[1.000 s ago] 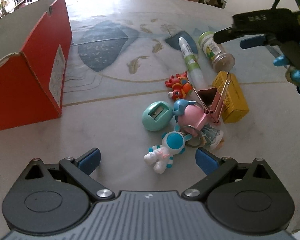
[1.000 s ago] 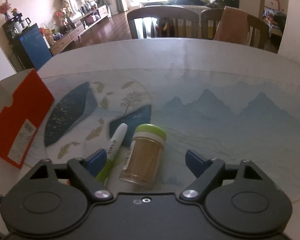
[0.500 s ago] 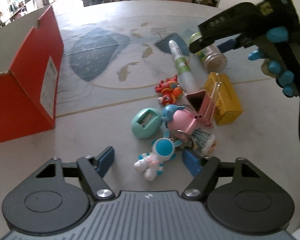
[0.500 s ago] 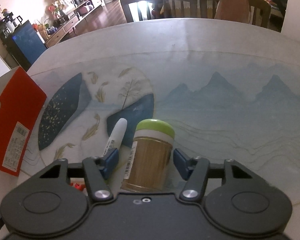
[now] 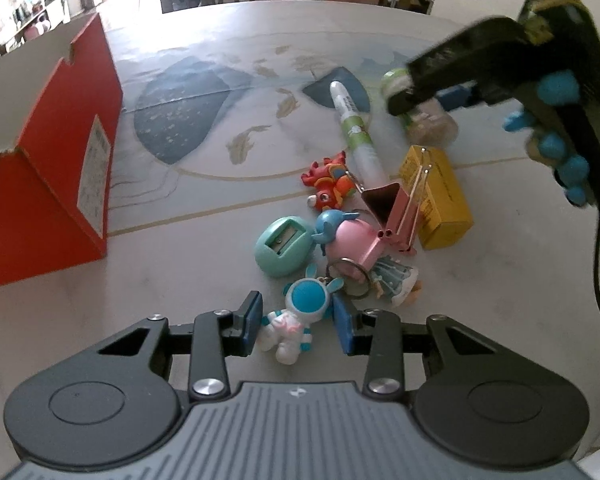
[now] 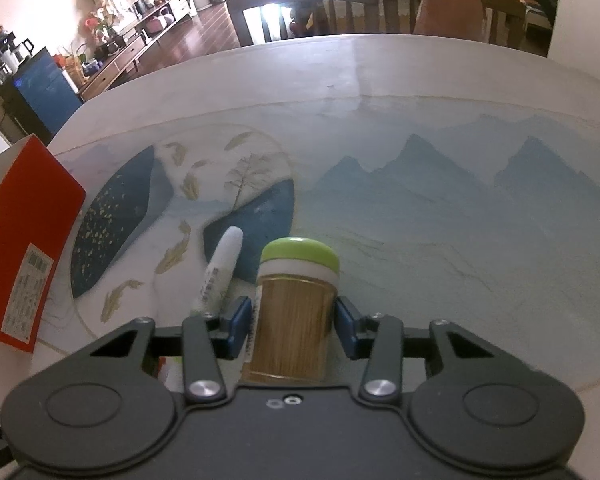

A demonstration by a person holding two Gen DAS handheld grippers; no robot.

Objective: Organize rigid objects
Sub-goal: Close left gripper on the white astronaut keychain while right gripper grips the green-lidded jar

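1. Down low in the left view, the left gripper (image 5: 296, 322) has closed in around the astronaut toy (image 5: 296, 320) on the surface (image 5: 180, 280); I cannot tell if its jaws touch it.
2. Right view: the right gripper's (image 6: 294, 326) jaws have squeezed the toothpick jar (image 6: 294, 312), ready for lifting toward the red box (image 6: 24, 240).

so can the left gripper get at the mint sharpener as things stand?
Probably not directly. The left gripper has its fingers around the astronaut keychain, which lies between it and the mint sharpener. The sharpener's left side faces bare table, so a path from there looks open.
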